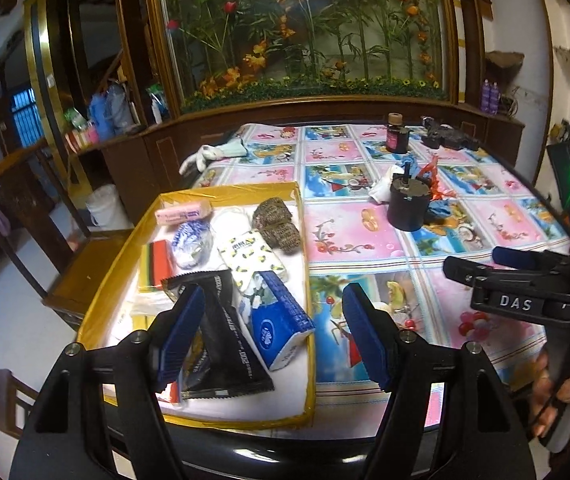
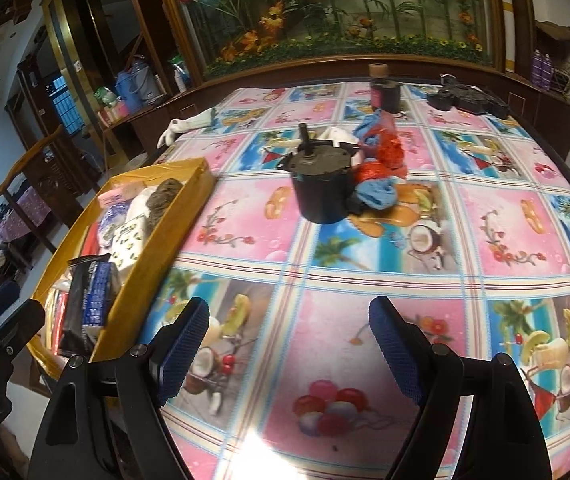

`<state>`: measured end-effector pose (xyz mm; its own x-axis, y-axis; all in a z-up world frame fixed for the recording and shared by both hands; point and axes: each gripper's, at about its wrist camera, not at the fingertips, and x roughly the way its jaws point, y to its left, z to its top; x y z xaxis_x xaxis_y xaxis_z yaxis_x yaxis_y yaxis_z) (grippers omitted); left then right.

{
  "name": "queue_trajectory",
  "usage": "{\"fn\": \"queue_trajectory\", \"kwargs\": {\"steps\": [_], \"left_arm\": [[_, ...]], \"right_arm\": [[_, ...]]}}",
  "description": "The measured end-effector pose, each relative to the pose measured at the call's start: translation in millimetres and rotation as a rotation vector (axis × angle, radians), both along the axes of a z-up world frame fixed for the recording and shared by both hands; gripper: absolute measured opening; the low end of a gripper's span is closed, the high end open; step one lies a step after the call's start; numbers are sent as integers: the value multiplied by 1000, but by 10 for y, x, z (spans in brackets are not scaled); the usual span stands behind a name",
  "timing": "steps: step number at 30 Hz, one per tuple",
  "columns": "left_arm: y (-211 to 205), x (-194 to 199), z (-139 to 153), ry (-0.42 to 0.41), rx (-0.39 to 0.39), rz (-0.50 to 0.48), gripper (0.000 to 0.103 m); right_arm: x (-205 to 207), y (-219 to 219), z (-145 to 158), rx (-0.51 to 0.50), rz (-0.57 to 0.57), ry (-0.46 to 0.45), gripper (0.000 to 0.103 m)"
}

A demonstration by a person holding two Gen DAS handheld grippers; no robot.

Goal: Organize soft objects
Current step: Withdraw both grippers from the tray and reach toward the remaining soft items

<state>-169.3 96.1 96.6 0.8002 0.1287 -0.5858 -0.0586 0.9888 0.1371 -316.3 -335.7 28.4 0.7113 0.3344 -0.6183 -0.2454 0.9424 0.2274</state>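
Observation:
A yellow-rimmed tray [image 1: 303,236] at the table's left holds soft items: a blue tissue pack [image 1: 279,322], a lemon-print tissue pack [image 1: 251,258], a black pouch [image 1: 221,328], a brown scrubber [image 1: 277,226], a pink packet [image 1: 183,213] and a blue-white bundle [image 1: 191,242]. My left gripper [image 1: 275,332] is open and empty above the tray's near right corner. My right gripper [image 2: 289,352] is open and empty over the tablecloth; it also shows in the left wrist view [image 1: 501,268]. A pile of blue and red soft items [image 2: 379,164] lies mid-table. The tray [image 2: 153,240] shows at left in the right wrist view.
A black cylindrical motor [image 2: 317,188] stands beside the pile. A dark bottle [image 2: 381,90] and a black device [image 2: 469,98] sit at the far edge. A white glove [image 1: 209,156] hangs over the far left edge. Wooden chairs [image 1: 81,272] stand left of the table.

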Motion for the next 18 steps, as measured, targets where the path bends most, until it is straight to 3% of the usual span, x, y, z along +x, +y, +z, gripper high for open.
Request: {"fn": "queue_trajectory", "kwargs": {"steps": [4, 18], "left_arm": [[11, 14, -13, 4, 37, 35, 71], [39, 133, -201, 102, 21, 38, 71]], "right_arm": [[-11, -10, -22, -24, -19, -10, 84], [25, 28, -93, -48, -10, -3, 86]]}}
